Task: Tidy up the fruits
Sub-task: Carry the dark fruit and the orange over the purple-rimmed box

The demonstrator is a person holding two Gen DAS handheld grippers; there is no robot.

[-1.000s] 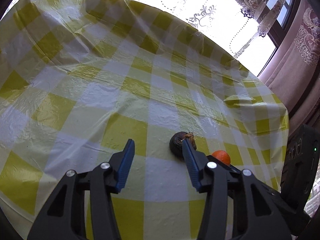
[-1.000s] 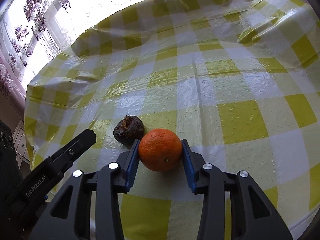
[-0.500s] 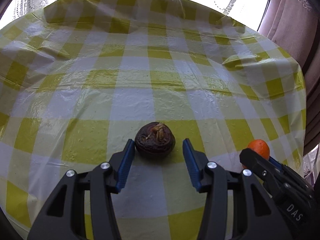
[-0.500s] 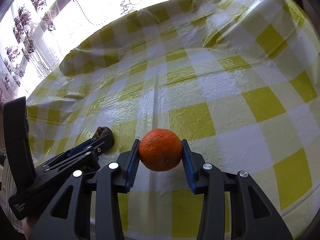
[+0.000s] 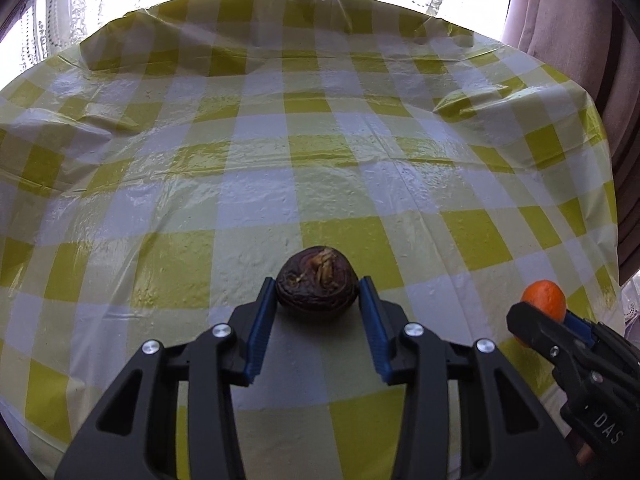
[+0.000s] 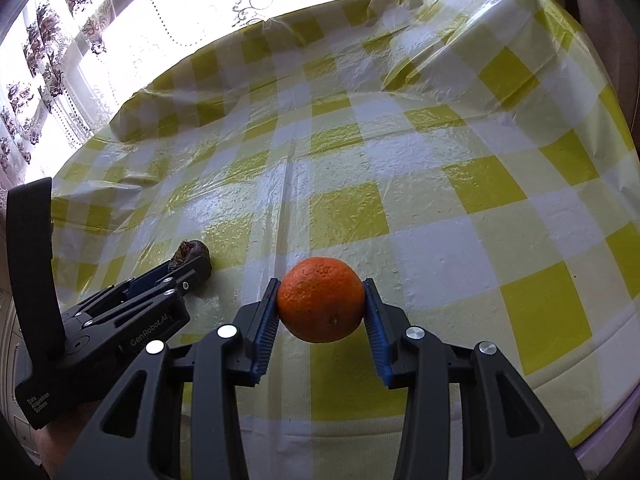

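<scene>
A dark brown wrinkled fruit (image 5: pixel 316 292) sits on the checked cloth between the blue pads of my left gripper (image 5: pixel 318 280). Its jaws are closing and both pads touch the fruit's sides. In the right wrist view that fruit (image 6: pixel 191 251) peeks out past the left gripper (image 6: pixel 188 270) at the left. My right gripper (image 6: pixel 321 282) is shut on an orange (image 6: pixel 321 304), gripped at its sides. From the left wrist view the orange (image 5: pixel 545 298) and the right gripper (image 5: pixel 532 316) show at the right edge.
A yellow and white checked plastic tablecloth (image 5: pixel 280 160) covers the table, with raised creases (image 5: pixel 472 104) toward the back. Bright lace-curtained windows (image 6: pixel 120 20) stand behind the table. A heavy curtain (image 5: pixel 560 20) hangs at the right, past the table's edge.
My left gripper swung round to the dark fruit, took it between its fingers, and the fingers came in onto it. My right gripper carried the orange sideways, away from the dark fruit.
</scene>
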